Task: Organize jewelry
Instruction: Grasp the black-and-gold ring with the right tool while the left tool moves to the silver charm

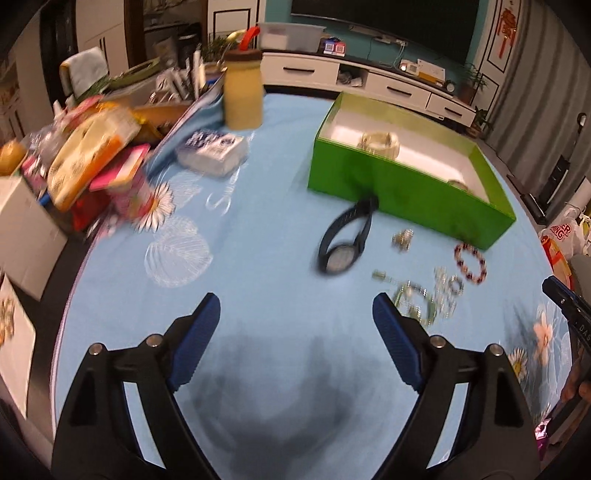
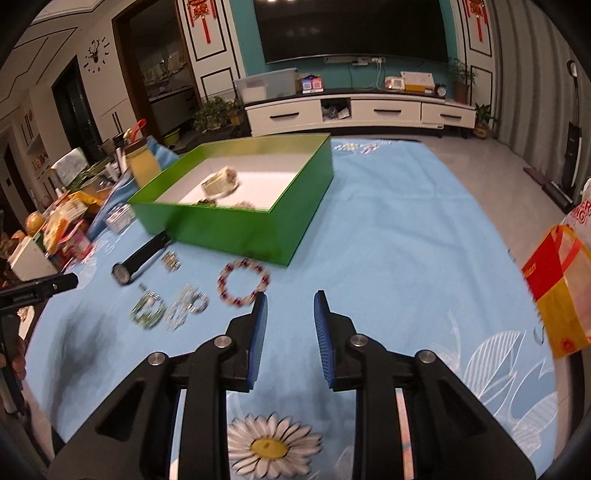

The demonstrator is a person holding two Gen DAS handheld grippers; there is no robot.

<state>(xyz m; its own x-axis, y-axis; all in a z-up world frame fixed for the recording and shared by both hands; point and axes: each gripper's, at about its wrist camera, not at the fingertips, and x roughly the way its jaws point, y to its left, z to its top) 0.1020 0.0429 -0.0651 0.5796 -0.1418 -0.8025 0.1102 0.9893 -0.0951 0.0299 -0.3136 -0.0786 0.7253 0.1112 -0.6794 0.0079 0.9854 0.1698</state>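
Left gripper (image 1: 295,314) stands wide apart and empty, right gripper (image 2: 290,301) narrowly apart and empty; loose jewelry lies just in front of the green box (image 2: 236,229): black watch (image 1: 341,240) against its wall, beaded bracelet (image 2: 243,282) and silvery pieces (image 2: 186,304) beside it. Risk, as I judge it: the small, tangled silvery pieces could slip or drag neighbours along when pinched. Readable writing is scant: a bag (image 1: 561,232) beyond the box shows partial letters "ER" and "ING"; the rest is blurred.

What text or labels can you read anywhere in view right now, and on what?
"ER" over "ING": white plastic bag at the table's right edge, partly cut off.
Blue-and-white packet: print too blurred to read.
Right tongs' body: small lettering, unreadable.
Red wall hangings: characters unreadable.
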